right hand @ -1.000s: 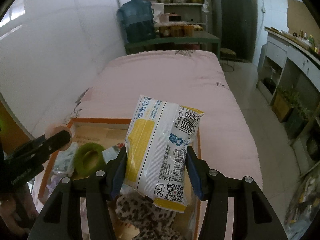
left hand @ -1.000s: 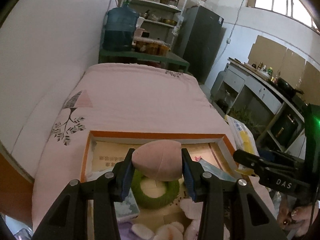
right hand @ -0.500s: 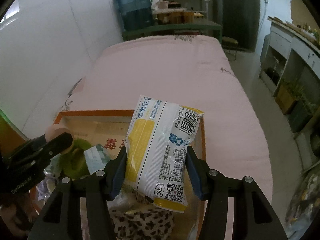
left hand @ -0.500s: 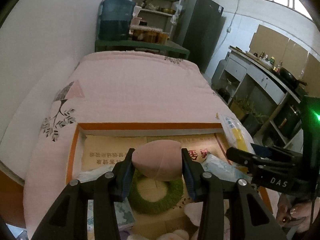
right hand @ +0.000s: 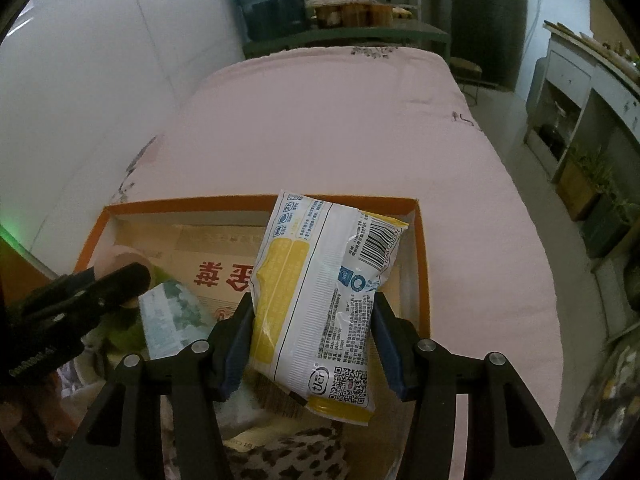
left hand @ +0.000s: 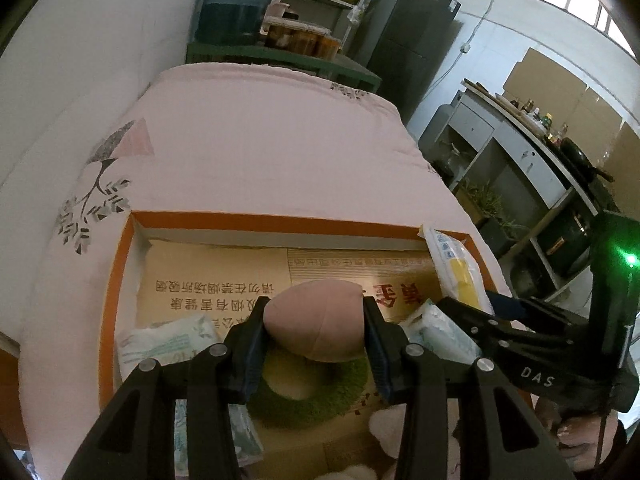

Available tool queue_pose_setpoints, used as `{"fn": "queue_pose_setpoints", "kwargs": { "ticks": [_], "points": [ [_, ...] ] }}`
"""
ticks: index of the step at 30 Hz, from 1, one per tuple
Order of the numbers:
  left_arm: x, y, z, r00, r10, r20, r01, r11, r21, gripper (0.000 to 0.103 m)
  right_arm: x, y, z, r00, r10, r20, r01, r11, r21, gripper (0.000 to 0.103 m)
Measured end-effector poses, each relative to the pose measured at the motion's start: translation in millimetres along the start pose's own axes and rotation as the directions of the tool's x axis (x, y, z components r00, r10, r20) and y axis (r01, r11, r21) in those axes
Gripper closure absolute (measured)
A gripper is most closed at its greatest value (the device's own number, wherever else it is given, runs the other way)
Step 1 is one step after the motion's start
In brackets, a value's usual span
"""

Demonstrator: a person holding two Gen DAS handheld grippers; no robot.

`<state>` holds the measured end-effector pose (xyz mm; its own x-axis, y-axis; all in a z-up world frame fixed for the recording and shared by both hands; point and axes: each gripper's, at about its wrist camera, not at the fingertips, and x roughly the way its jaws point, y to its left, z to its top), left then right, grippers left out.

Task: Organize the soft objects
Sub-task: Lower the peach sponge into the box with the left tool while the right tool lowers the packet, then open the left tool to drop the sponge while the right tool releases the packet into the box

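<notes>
Both hand-held grippers have come forward over the box (left hand: 120,264) since 1 second ago. Left hand-held gripper (left hand: 314,338) clamps a pink egg-shaped cushion (left hand: 316,320) above a green ring (left hand: 320,396), with tissue packs (left hand: 168,340) beside it. Right hand-held gripper (right hand: 312,328) pinches a yellow-and-white packet (right hand: 320,292) upright over the box's right side. Only the right view shows a leopard-print item (right hand: 288,456) under that packet; only the left shows a white plush (left hand: 386,424). All sit on the pink bed (right hand: 320,120).

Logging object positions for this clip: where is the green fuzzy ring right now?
In the left wrist view the green fuzzy ring lies on the cardboard floor of the orange box, directly under the pink sponge held by the left hand-held gripper.
</notes>
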<state>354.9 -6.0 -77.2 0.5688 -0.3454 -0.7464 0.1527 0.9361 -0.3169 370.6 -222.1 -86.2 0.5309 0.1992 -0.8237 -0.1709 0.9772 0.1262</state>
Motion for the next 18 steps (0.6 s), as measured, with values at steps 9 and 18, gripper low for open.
{"fn": "queue_pose_setpoints", "kwargs": {
  "ticks": [9, 18],
  "points": [
    [-4, 5, 0, 1.000, -0.022, 0.010, 0.022, 0.999, -0.024, 0.050, 4, -4, -3, 1.000, 0.011, -0.010, -0.011, 1.000, 0.024, 0.042],
    [-16, 2, -3, 0.999, -0.009, 0.037, 0.010, 1.000, -0.027, 0.042, -4, -6, -6, 1.000, 0.000, 0.011, 0.000, 0.999, 0.033, 0.040]
  ]
}}
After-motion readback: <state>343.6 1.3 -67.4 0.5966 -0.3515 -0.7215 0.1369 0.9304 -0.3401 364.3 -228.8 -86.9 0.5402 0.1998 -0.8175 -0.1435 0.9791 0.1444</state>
